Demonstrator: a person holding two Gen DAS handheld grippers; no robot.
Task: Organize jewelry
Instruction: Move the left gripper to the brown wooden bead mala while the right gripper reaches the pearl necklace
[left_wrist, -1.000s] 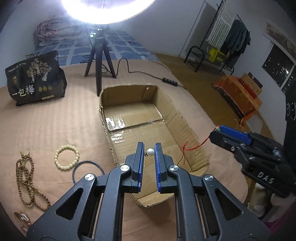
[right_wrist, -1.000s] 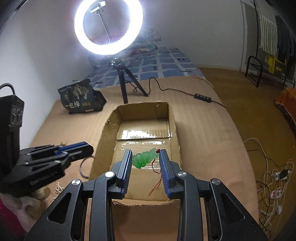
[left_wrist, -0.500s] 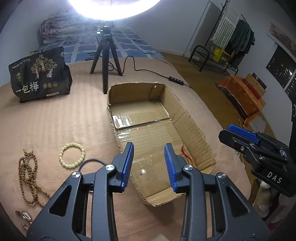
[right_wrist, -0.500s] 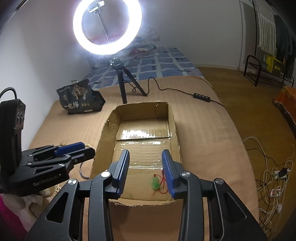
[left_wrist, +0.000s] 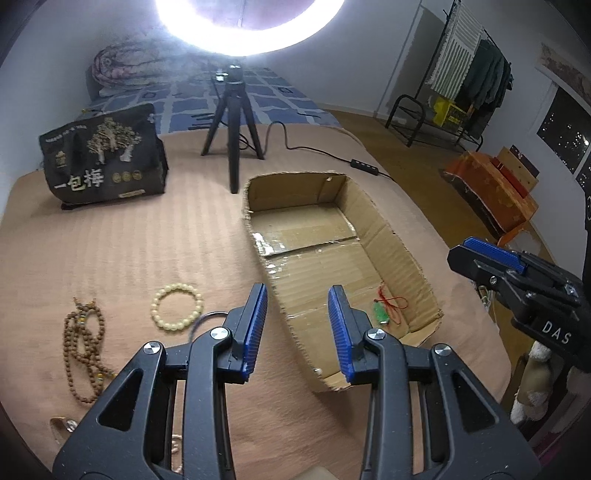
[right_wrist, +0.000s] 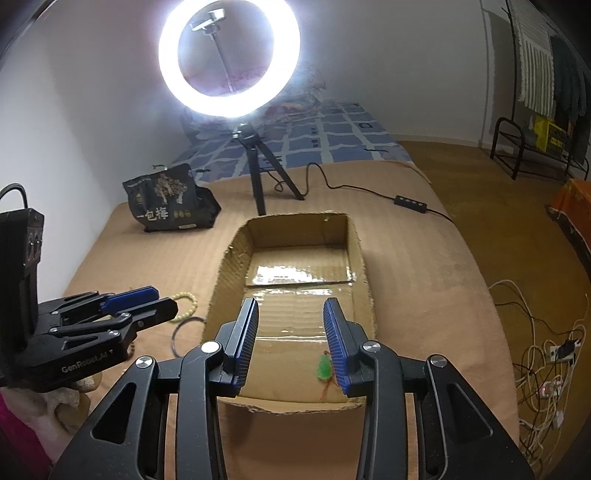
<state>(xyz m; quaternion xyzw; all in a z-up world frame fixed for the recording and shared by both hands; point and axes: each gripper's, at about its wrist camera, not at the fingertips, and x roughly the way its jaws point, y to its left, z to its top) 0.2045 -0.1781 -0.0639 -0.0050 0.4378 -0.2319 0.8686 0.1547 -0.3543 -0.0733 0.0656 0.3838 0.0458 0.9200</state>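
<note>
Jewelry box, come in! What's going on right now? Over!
Left claw open, empty. Right claw open, empty. Green pendant lies inside cardboard box. Cream bracelet and brown beads wait outside; nothing blocking.

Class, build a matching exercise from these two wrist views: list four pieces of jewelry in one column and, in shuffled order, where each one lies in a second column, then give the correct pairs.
Things
1. green pendant on red cord
2. cream bead bracelet
3. brown bead necklace
4. dark bangle

Places
A. farthest left on the tan blanket, in loose loops
B. inside the cardboard box, near its front right corner
C. on the blanket, right beside the box's left wall
D. on the blanket, between the necklace and the bangle

Pairs: 1-B, 2-D, 3-A, 4-C
</note>
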